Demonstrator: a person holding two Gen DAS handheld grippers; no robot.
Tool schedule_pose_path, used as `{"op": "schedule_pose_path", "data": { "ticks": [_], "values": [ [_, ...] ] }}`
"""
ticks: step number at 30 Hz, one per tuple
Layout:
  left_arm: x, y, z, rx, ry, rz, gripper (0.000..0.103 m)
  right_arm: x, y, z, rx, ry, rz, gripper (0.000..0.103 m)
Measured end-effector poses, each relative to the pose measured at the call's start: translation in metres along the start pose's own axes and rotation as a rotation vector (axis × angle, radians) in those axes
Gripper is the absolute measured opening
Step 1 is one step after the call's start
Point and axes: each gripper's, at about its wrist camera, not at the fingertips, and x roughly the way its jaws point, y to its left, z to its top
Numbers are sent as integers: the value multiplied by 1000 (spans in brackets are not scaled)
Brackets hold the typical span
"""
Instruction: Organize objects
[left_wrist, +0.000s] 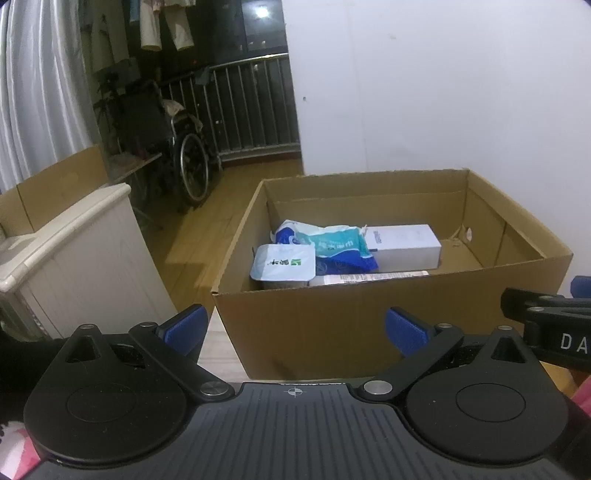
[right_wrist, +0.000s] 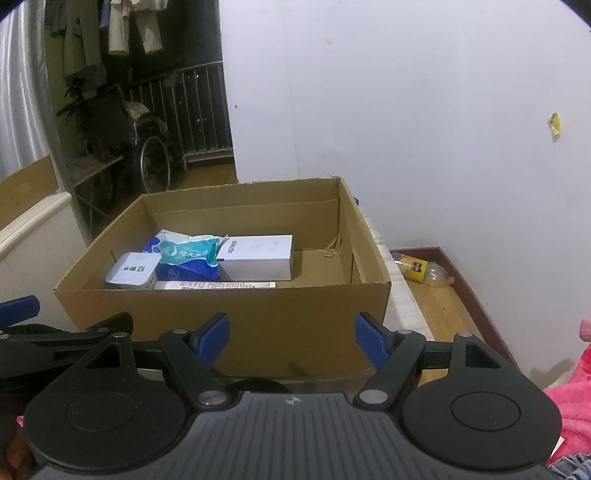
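Left wrist view: my left tool (left_wrist: 293, 332) hangs spread and empty, short of the open brown cardboard box (left_wrist: 369, 314).
Right tool: my right tool (right_wrist: 291, 339) is likewise spread, pinching nothing, beside the left one.
Box contents: a white rectangular carton (right_wrist: 258, 258), a crumpled blue-and-teal plastic pouch (right_wrist: 188, 253), a white lidded tub (right_wrist: 129, 275) and a long white tube (right_wrist: 214, 285) lie together at the box's left half.
Step in hand: I judge nothing is picked yet; best to reach over the near wall, not into it.
Right wrist only: a clear plastic bottle with yellow label (right_wrist: 421, 271) on the wooden floor, pink cloth (right_wrist: 576, 398).
Left wrist only: a cream cabinet (left_wrist: 74, 258) close at left.
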Motion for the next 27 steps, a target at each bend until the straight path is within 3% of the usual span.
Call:
{"op": "schedule_pose_path", "data": {
  "ticks": [27],
  "values": [
    [3, 1, 1, -1, 2, -5, 103, 3, -1, -1, 8, 6, 4, 78]
  ]
}}
